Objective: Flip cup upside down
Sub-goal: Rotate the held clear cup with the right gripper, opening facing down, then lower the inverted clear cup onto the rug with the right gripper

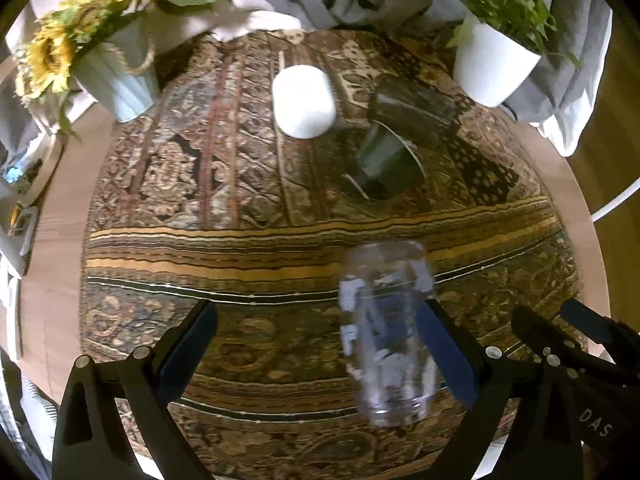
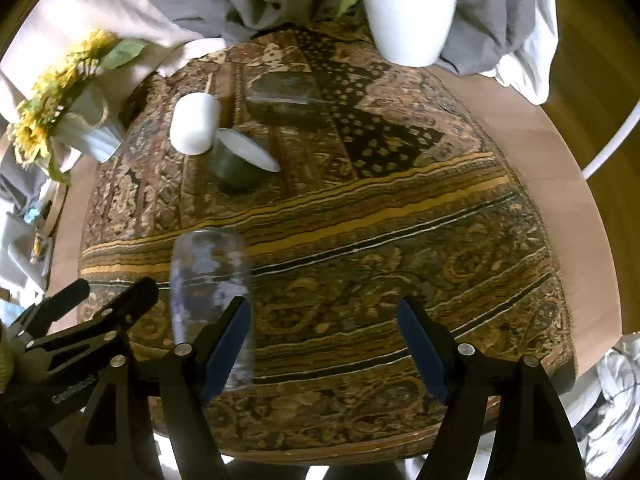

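Note:
A clear glass cup (image 1: 386, 332) stands on the patterned cloth near the table's front; which end is up I cannot tell. In the left wrist view it is just inside my left gripper's right finger (image 1: 448, 352). My left gripper (image 1: 320, 344) is open and holds nothing. In the right wrist view the cup (image 2: 210, 280) stands just left of my right gripper's left finger (image 2: 228, 352), outside the jaws. My right gripper (image 2: 324, 348) is open and empty. Each gripper shows at the edge of the other's view.
A white cup (image 1: 303, 100), a dark green cup on its side (image 1: 384, 160) and a dark glass (image 1: 416, 110) stand farther back on the cloth (image 1: 240, 240). A sunflower vase (image 1: 120, 80) is back left, a white plant pot (image 1: 492, 62) back right.

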`<control>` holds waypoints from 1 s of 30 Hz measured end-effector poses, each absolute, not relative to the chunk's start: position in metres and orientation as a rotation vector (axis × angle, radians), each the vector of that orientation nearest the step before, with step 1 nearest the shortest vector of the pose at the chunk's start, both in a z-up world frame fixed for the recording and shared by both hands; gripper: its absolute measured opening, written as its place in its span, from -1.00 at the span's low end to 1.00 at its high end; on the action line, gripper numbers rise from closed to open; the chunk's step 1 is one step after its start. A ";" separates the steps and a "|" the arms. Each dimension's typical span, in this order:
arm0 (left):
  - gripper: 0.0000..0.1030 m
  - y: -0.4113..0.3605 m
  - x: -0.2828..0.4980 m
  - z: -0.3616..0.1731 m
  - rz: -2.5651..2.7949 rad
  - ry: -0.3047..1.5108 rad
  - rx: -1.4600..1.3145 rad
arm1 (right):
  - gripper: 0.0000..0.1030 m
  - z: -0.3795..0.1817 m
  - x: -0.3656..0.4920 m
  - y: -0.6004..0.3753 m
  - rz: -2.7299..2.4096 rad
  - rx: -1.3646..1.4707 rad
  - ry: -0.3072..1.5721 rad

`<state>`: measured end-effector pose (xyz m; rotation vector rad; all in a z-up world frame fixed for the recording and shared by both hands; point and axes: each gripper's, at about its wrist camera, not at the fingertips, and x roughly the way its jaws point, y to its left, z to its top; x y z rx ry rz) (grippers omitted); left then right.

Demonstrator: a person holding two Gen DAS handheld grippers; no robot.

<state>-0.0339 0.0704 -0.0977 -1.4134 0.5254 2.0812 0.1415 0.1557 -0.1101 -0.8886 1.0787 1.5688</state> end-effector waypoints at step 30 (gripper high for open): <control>0.40 0.128 -0.030 -0.150 1.974 0.584 -1.525 | 0.47 -0.142 0.187 0.186 1.532 -0.906 1.132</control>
